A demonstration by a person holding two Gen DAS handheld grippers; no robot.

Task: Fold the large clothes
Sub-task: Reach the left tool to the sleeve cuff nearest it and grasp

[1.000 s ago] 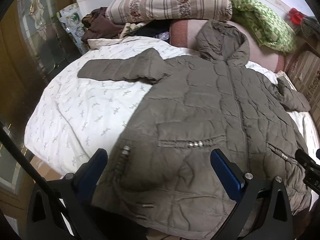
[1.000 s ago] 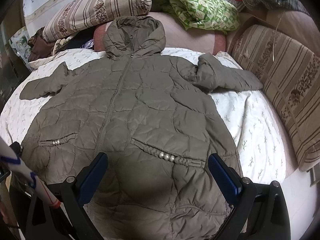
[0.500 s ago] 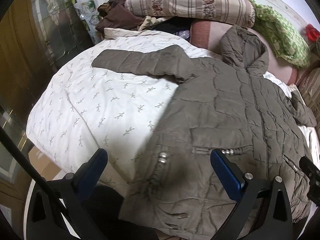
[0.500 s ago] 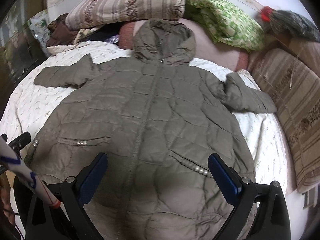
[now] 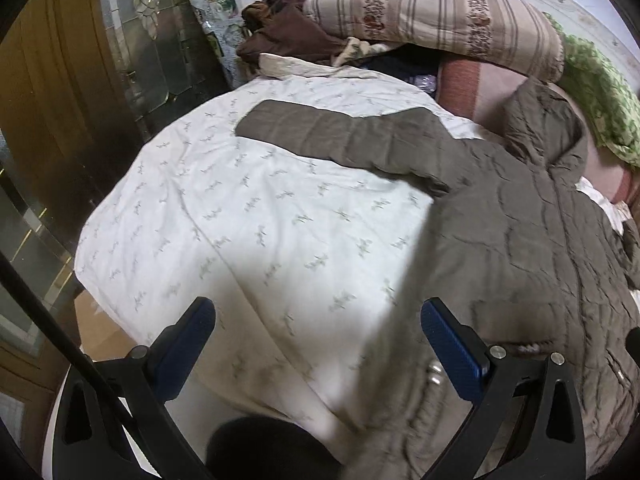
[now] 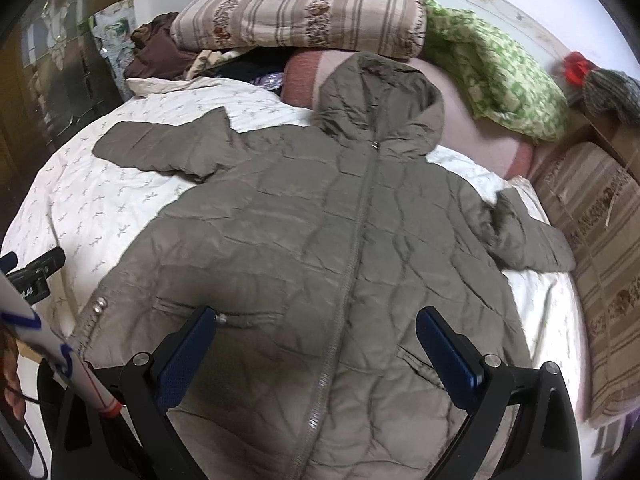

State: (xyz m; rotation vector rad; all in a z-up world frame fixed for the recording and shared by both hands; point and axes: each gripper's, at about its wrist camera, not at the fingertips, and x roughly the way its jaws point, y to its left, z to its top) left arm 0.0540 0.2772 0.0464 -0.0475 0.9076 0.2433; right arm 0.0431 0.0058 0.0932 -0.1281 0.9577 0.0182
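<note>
An olive quilted hooded coat [image 6: 320, 232] lies face up and zipped on the white patterned bedsheet [image 6: 84, 196], hood toward the pillows, both sleeves spread out. My right gripper [image 6: 316, 336] is open above the coat's lower front, over the zip. In the left wrist view the coat [image 5: 520, 240] fills the right side, its left sleeve [image 5: 332, 136] stretching across the sheet. My left gripper [image 5: 318, 328] is open above bare sheet [image 5: 260, 232] just left of the coat's hem edge. Neither gripper holds anything.
Striped pillows [image 6: 300, 12], a green patterned quilt [image 6: 500, 80], a pink bolster [image 6: 480, 136] and brown clothes [image 6: 156, 52] crowd the head of the bed. A striped cushion [image 6: 604, 260] lines the right side. A glass-panelled wardrobe [image 5: 80, 92] stands left of the bed.
Both grippers have swung left. The left one now looks over bare sheet and the left sleeve instead of the coat's hem. The right one has shifted from the right pocket toward the zip.
</note>
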